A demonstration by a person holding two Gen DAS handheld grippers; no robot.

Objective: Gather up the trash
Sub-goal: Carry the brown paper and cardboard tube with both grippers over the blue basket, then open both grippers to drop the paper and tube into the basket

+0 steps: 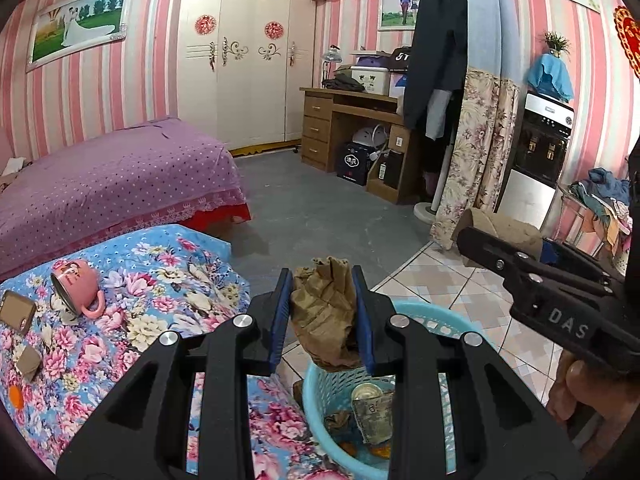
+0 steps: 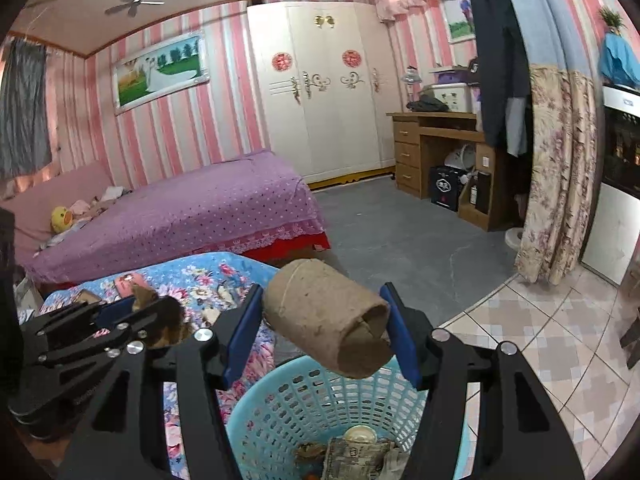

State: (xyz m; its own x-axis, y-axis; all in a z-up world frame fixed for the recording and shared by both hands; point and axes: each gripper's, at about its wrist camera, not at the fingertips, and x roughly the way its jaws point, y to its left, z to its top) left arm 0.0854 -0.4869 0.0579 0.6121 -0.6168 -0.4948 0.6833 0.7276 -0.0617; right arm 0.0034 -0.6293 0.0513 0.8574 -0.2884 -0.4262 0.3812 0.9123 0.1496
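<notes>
In the left wrist view, a phone in a case (image 1: 16, 311) lies at the left edge on the floral quilt (image 1: 160, 280), with a pink mug (image 1: 76, 286) tipped on its side just to its right. Lower centre, the left gripper (image 1: 322, 316) has its blue pads pressed narrow on a crumpled brown paper wad (image 1: 324, 316), held above the near rim of a light blue plastic basket (image 1: 452, 324) that stands on the tiled floor (image 1: 440, 276). Inside the basket lie a can (image 1: 368, 394) and a printed wrapper (image 1: 376, 420). At right, the right gripper's black frame enters with a cardboard tube (image 1: 504, 236) at its tip. In the right wrist view, the left gripper (image 2: 160, 316) shows at lower left with the brown paper wad (image 2: 168, 322) in it, over the quilt (image 2: 208, 280). At centre, the right gripper (image 2: 326, 328) is closed fairly wide on the cardboard tube (image 2: 326, 320), which lies crosswise between the pads, its open end toward the lower right, above the basket (image 2: 280, 408). The purple bed (image 2: 200, 208) lies behind, the floor (image 2: 540, 340) at right.
</notes>
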